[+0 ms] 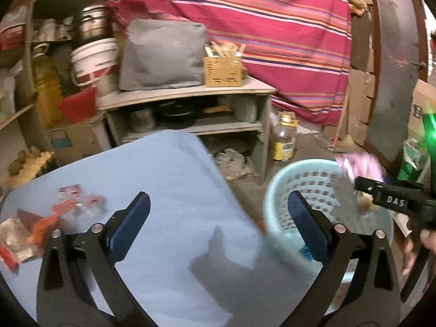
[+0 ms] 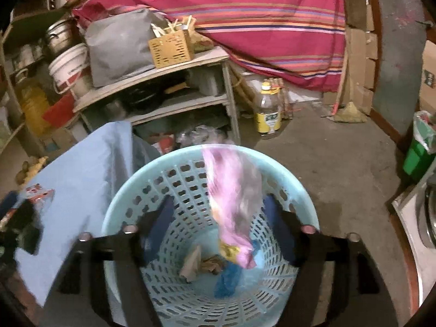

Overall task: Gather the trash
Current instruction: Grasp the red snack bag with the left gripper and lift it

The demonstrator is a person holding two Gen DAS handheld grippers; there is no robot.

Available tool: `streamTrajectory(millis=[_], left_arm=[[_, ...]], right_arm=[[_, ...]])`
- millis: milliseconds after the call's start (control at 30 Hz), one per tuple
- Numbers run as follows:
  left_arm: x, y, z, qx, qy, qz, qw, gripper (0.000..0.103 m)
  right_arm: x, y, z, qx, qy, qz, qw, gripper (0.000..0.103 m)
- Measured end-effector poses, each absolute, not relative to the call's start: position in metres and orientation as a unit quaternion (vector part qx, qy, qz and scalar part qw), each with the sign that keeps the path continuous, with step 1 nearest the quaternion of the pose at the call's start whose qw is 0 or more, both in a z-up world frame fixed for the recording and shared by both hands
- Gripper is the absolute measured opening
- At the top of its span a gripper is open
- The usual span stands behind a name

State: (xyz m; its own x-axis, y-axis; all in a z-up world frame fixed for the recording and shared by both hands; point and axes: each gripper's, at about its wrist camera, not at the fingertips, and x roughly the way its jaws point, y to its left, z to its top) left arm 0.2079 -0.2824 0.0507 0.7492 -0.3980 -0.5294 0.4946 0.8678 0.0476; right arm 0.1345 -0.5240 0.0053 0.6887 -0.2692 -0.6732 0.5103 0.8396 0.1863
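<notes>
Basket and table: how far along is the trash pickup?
Done: several scraps lie in the blue basket. In hand: a pink wrapper drops between the open right gripper. Left: red wrappers on the blue table; the left gripper is open, empty.

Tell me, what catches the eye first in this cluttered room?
Probably the pink plastic wrapper, blurred above the light blue perforated plastic basket that stands on the floor, between the open right gripper's fingers. Behind, a big red striped cloth drapes across the back of the room. To the left, red and orange wrappers lie on a pale blue tablecloth, ahead of the wide-open, empty left gripper.
</notes>
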Motion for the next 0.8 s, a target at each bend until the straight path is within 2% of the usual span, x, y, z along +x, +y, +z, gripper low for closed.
streamTrajectory(millis=[100, 267, 567, 800], left_arm=[[0.211, -0.248, 0.055, 0.089, 0.257, -0.216, 0.938, 0.098], [0.217, -0.183, 0.059, 0.092, 0.251, -0.160, 0.950, 0.098], [0.234, -0.050, 0.053, 0.077, 0.249, -0.045, 0.965, 0.098], [0.257, 0.041, 0.034, 0.047, 0.277, 0.027, 0.959, 0.098]], right_arm=[[0.139, -0.516, 0.006, 0.174, 0.334, -0.228, 0.898, 0.072], [0.146, -0.489, 0.019, 0.142, 0.318, -0.246, 0.905, 0.085], [0.171, -0.409, 0.031, 0.124, 0.300, -0.187, 0.927, 0.087], [0.198, -0.339, 0.026, 0.079, 0.310, -0.146, 0.936, 0.087]])
